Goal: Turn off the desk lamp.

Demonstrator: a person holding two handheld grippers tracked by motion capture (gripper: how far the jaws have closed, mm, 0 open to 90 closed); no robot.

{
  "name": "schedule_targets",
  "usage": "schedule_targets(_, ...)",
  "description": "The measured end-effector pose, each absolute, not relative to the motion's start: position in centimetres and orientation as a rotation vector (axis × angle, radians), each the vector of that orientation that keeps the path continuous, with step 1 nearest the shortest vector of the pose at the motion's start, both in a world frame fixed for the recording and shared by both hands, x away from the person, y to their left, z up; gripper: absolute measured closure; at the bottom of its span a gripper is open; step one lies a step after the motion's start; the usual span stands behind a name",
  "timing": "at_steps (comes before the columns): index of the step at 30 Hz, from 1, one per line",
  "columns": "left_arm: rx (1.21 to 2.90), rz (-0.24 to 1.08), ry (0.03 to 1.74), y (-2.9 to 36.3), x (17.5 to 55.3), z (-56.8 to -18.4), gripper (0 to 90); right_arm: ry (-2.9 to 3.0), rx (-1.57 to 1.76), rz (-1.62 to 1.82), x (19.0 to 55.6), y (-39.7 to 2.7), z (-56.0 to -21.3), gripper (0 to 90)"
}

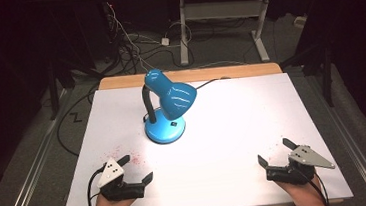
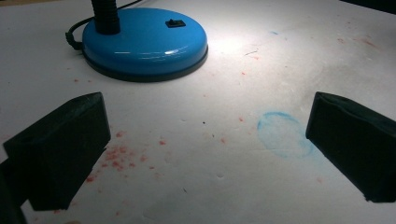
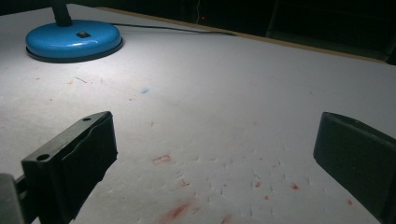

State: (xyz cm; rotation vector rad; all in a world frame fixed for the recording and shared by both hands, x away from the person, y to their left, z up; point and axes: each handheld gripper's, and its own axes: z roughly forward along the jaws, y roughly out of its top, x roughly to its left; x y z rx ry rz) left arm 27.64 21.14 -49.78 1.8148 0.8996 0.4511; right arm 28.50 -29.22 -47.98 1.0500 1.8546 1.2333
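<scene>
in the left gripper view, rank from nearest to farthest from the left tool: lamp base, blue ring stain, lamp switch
1. Blue ring stain: on the white table cover, just inside the right-hand jaw of the left tool.
2. Lamp base: farther ahead, upper left.
3. Lamp switch: on top of the base, toward its far side.

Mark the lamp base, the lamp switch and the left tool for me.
lamp base [image 2: 140,44], left gripper view, top of the blue disc
lamp switch [image 2: 175,23], left gripper view, black rocker
left tool [image 1: 137,168], high view, midway between fingertips
</scene>
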Motion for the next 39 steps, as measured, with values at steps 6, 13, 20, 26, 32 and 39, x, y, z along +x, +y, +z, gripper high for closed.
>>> schedule_targets(6,1.814,0.453,0.892,21.13,27.6,-49.79,0.0,1.854,1.037,1.245,28.5,-29.13,-47.89,0.1)
schedule_targets(13,1.829,0.452,0.887,21.04,27.64,-49.77,0.1,1.864,1.05,1.25,28.62,-29.1,-48.21,0.1)
schedule_targets(20,1.838,0.456,0.884,20.93,27.62,-49.77,2.9,1.866,1.04,1.265,28.59,-29.0,-48.14,0.1)
schedule_targets(26,1.836,0.45,0.885,20.98,27.65,-49.78,9.9,1.864,1.034,1.261,28.59,-29.08,-48.09,0.1)
schedule_targets(32,1.846,0.452,0.886,20.89,27.7,-49.76,14.3,1.866,1.034,1.272,28.5,-29.14,-47.97,0.1)
schedule_targets(39,1.861,0.445,0.87,20.79,27.72,-49.77,22.2,1.862,1.025,1.275,28.36,-29.17,-47.78,0.2)
